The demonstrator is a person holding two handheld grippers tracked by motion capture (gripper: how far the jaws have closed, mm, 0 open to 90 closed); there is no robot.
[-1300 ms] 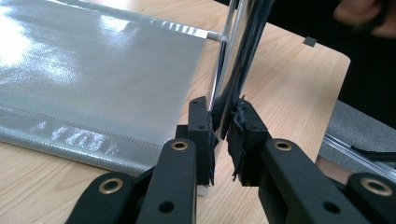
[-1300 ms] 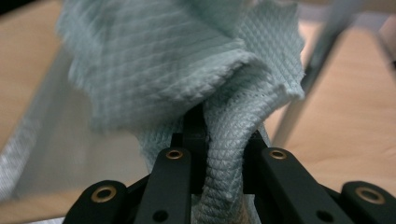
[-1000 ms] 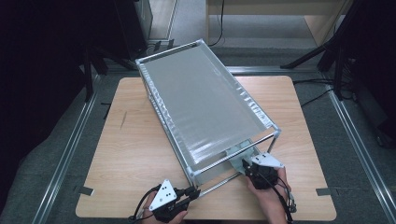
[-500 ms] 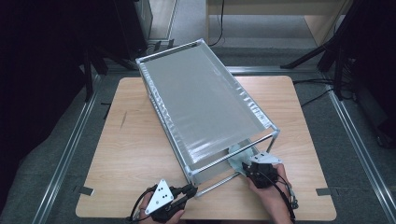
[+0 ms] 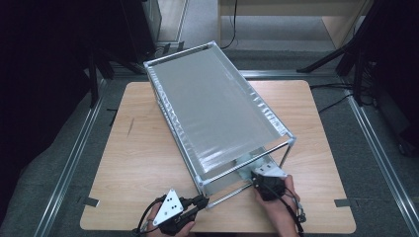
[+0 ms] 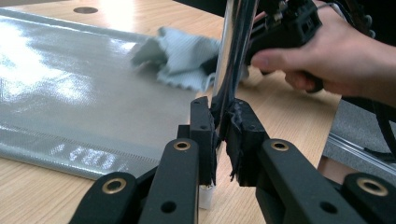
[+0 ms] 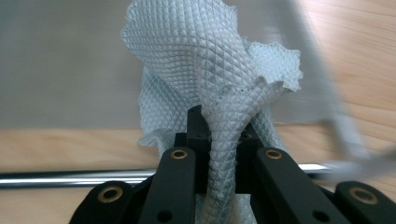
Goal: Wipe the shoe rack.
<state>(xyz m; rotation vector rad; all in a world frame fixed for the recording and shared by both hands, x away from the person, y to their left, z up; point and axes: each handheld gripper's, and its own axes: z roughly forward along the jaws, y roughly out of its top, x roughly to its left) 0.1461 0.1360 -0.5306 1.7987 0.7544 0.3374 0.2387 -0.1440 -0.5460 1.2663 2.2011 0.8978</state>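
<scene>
At the near end of the metal rack [image 5: 217,116], you are clamping your left gripper [image 6: 219,135] on its corner post [image 6: 236,51] while your right gripper [image 7: 223,140] is pinching the waffle-weave cloth [image 7: 210,60] beside its lower shelf [image 6: 84,93].

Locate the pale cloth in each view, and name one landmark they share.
High view: cloth low right of centre, under the rack's near end, ahead of the right hand-held gripper.
Left gripper view: upper centre, behind the chrome post.
Right gripper view: centre, pinched in the jaws.
Shared landmark: chrome rack frame.
</scene>
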